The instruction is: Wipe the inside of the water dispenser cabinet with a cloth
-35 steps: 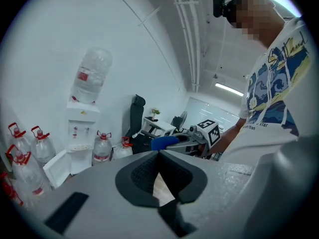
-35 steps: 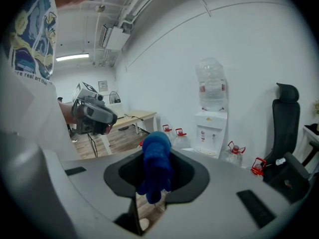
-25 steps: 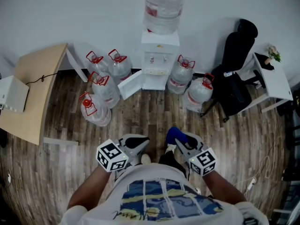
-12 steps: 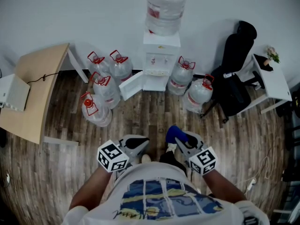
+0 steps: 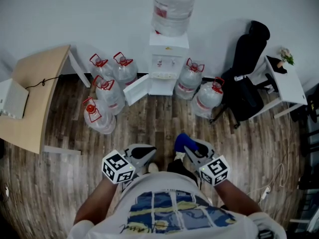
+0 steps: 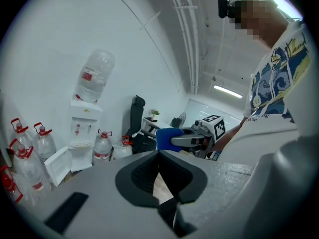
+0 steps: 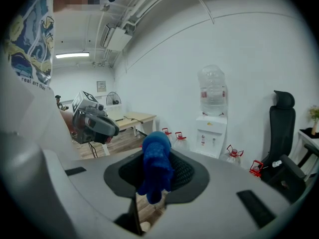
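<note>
Right gripper [image 7: 154, 172] clamps blue cloth [image 7: 155, 159]; the far cabinet [image 5: 162, 85] interior is indistinct.

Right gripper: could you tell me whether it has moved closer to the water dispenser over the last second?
No. The right gripper, shut on the blue cloth, keeps its gap from the water dispenser; only the camera shifted slightly.

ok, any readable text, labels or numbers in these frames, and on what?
"real art the": on the shirt, right gripper view; a tentative read, and the rest is cut off.
Script on the shirt's hem, head view: too blurred to read.
Red label on the dispenser's bottle: too small to read.
Jugs: labels unreadable.
</note>
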`<state>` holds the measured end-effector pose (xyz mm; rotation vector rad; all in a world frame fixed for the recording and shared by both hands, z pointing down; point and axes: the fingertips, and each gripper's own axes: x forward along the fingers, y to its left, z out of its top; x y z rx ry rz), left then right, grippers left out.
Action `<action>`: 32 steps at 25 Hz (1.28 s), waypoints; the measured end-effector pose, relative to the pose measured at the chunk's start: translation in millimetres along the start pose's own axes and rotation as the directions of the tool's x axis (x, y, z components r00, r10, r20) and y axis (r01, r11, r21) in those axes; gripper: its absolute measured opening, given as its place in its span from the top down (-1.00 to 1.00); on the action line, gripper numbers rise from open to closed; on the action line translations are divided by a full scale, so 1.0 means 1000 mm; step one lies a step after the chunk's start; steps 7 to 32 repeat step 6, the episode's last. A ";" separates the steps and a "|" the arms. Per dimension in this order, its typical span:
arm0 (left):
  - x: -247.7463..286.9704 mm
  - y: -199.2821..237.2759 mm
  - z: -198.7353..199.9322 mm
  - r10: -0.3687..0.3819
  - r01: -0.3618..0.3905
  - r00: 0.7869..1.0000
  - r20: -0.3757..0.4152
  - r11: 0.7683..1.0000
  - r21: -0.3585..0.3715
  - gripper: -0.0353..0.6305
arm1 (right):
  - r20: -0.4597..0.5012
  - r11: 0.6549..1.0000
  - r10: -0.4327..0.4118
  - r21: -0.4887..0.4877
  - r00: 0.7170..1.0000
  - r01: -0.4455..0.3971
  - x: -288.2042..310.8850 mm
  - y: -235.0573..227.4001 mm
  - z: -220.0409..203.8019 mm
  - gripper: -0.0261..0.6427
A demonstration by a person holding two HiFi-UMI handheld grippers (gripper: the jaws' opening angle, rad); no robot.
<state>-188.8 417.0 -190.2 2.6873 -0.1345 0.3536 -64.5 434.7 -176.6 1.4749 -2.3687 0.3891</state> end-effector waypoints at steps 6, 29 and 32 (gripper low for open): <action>0.005 -0.004 -0.015 0.007 -0.006 1.000 -0.018 1.000 0.025 0.89 | -0.017 1.000 0.017 -0.023 1.000 -0.018 -0.001 0.009 -0.003 0.64; 0.005 -0.004 -0.015 0.007 -0.006 1.000 -0.018 1.000 0.025 0.89 | -0.017 1.000 0.017 -0.023 1.000 -0.018 -0.001 0.009 -0.003 0.64; 0.005 -0.004 -0.015 0.007 -0.006 1.000 -0.018 1.000 0.025 0.89 | -0.017 1.000 0.017 -0.023 1.000 -0.018 -0.001 0.009 -0.003 0.64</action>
